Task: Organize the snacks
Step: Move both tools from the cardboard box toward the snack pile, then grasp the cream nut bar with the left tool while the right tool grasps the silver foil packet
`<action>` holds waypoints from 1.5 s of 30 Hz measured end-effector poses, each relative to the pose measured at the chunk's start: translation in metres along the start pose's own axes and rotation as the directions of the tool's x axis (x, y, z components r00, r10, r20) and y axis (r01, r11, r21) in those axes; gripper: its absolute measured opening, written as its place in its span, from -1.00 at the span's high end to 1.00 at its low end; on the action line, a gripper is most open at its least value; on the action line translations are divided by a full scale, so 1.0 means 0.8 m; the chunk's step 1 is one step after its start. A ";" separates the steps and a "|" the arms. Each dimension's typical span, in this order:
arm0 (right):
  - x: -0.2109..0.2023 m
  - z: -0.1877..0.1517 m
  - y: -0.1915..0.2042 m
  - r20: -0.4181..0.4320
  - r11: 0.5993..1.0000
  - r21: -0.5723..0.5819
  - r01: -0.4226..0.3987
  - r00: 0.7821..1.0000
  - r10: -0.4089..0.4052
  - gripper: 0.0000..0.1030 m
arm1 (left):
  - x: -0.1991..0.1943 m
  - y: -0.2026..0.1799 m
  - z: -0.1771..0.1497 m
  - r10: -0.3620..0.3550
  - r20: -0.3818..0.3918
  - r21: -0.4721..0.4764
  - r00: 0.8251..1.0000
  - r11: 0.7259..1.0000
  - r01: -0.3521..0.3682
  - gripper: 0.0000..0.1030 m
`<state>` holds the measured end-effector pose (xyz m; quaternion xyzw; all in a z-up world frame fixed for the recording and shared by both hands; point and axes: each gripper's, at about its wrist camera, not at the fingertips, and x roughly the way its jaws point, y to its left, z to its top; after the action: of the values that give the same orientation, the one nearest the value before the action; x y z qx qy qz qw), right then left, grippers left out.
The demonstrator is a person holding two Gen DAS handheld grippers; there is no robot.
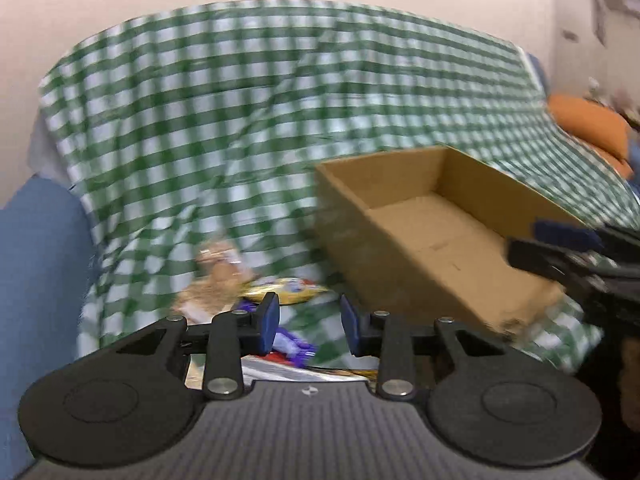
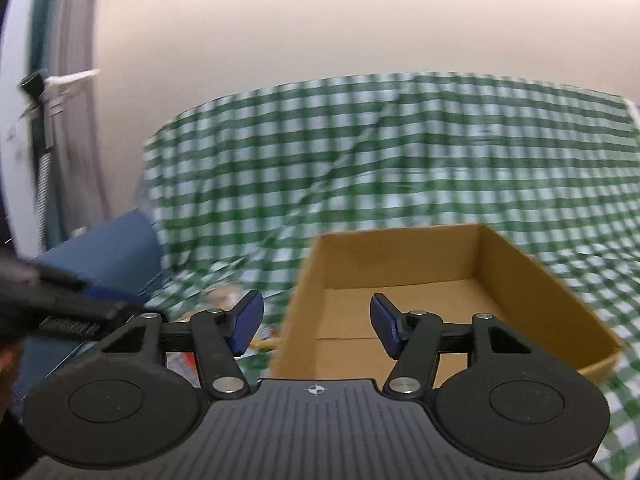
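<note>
- A blurred heap of snack packets (image 1: 256, 300) lies on a green checked cloth (image 1: 240, 120), just left of an empty cardboard box (image 1: 420, 232).
- The packets look light, soft and crinkly, probably slippery; pinching a flat sealed edge seems safest.
- Left gripper (image 1: 309, 322): fingers partly apart, empty, above the packets.
- Right gripper (image 2: 316, 326): fingers wider apart, empty, by the box's near-left corner.
</note>
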<state>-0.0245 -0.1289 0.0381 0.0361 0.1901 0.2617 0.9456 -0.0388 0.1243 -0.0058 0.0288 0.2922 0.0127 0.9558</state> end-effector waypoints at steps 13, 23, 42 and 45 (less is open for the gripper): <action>0.051 -0.011 0.091 -0.094 0.961 -0.203 -0.188 0.981 0.172 0.12 | 0.029 0.129 -0.025 0.139 -0.059 -0.463 0.988 0.873 -0.151 0.26; 0.122 -0.054 0.149 -0.288 0.916 -0.338 -0.216 0.950 0.118 -0.10 | 0.088 0.155 -0.042 0.213 -0.256 -0.486 0.943 0.815 -0.316 0.01; 0.185 -0.089 0.151 -0.471 0.916 -0.304 -0.262 0.877 0.094 0.13 | 0.140 0.138 -0.048 0.236 -0.373 -0.359 0.897 0.855 -0.374 -0.03; 0.181 -0.089 0.152 -0.468 0.908 -0.317 -0.276 0.877 0.103 0.36 | 0.139 0.138 -0.047 0.237 -0.371 -0.349 0.898 0.861 -0.371 0.15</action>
<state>0.0044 0.0473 -0.0570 -0.1861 0.3414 0.3872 0.8360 0.0314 0.2406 -0.0919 -0.1289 0.4234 0.2307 0.8666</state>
